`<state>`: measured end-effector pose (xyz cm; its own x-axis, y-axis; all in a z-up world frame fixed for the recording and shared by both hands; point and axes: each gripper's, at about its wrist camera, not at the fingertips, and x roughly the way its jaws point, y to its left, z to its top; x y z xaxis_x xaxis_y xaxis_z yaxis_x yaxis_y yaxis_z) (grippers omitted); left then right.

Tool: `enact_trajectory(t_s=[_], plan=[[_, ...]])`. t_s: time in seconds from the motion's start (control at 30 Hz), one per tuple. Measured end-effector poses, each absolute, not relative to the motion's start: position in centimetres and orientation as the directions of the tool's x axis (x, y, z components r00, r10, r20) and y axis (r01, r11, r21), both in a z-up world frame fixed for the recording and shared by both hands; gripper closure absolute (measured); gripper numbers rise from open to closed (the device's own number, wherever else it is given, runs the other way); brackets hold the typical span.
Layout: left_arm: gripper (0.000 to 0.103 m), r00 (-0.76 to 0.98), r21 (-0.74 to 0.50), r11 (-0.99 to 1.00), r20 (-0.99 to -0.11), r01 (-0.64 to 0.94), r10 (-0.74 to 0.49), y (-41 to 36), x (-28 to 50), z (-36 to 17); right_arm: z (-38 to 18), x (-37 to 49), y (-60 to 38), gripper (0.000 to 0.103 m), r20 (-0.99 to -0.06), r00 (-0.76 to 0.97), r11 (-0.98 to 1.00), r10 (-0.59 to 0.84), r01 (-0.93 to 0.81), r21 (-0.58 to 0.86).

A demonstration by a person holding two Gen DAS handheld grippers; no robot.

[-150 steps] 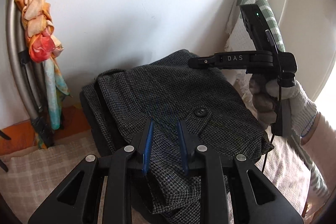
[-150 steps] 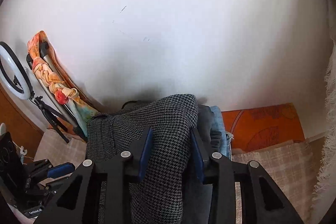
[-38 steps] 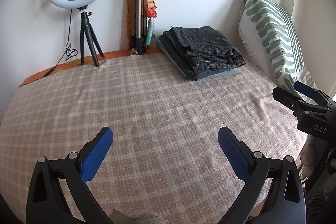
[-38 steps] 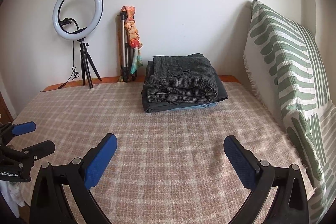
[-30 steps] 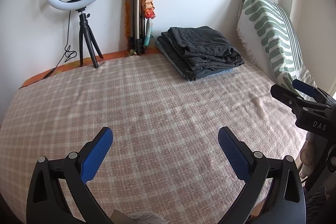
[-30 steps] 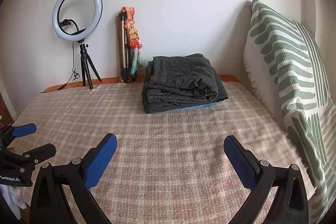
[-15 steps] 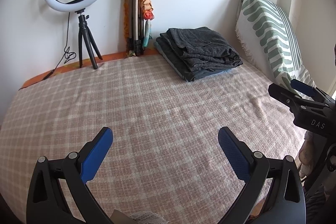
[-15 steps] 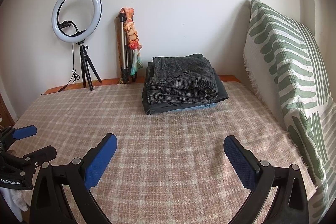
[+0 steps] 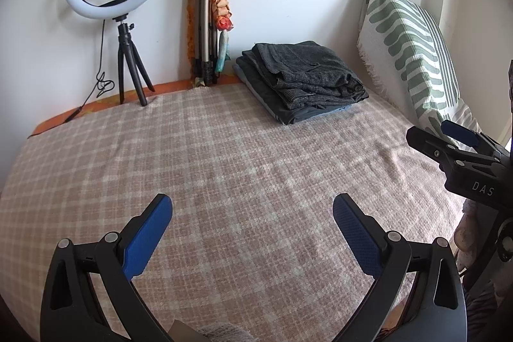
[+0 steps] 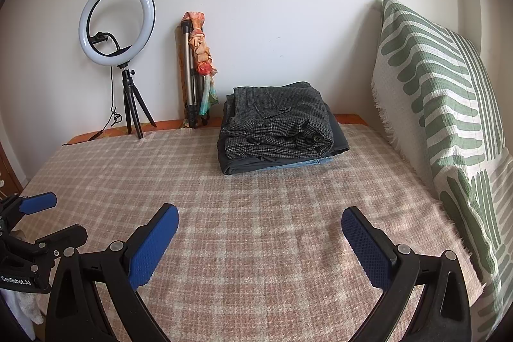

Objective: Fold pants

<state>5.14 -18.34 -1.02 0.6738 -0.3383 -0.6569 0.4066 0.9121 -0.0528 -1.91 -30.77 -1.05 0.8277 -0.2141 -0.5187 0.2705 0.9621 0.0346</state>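
One folded pants stack on the bed
Grey checked pants [image 10: 277, 122] top three folded garments; left hand-held gripper [image 9: 251, 225] and right hand-held gripper [image 10: 259, 234] both spread, holding nothing.

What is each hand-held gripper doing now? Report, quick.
Left hand-held gripper: open, holding nothing.
Right hand-held gripper: open, holding nothing.

The folded grey houndstooth woollen pants [image 10: 275, 120] look coarse and matt on the bed's fuzzy pink-and-cream checked woven blanket [image 10: 256, 213], beside a waffle-textured green-striped cloth pillow [image 10: 442, 104].
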Motion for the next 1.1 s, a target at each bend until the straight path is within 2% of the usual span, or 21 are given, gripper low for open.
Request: enact_trajectory(t_s=[1.1], plan=[[0.003, 0.686, -0.040, 0.912, -0.645, 0.409, -0.336, -18.17, 4.86, -0.79, -1.17, -1.76, -30.39, 0.000, -0.525, 0.826, 0.962, -0.208, 0.270, 0.044]])
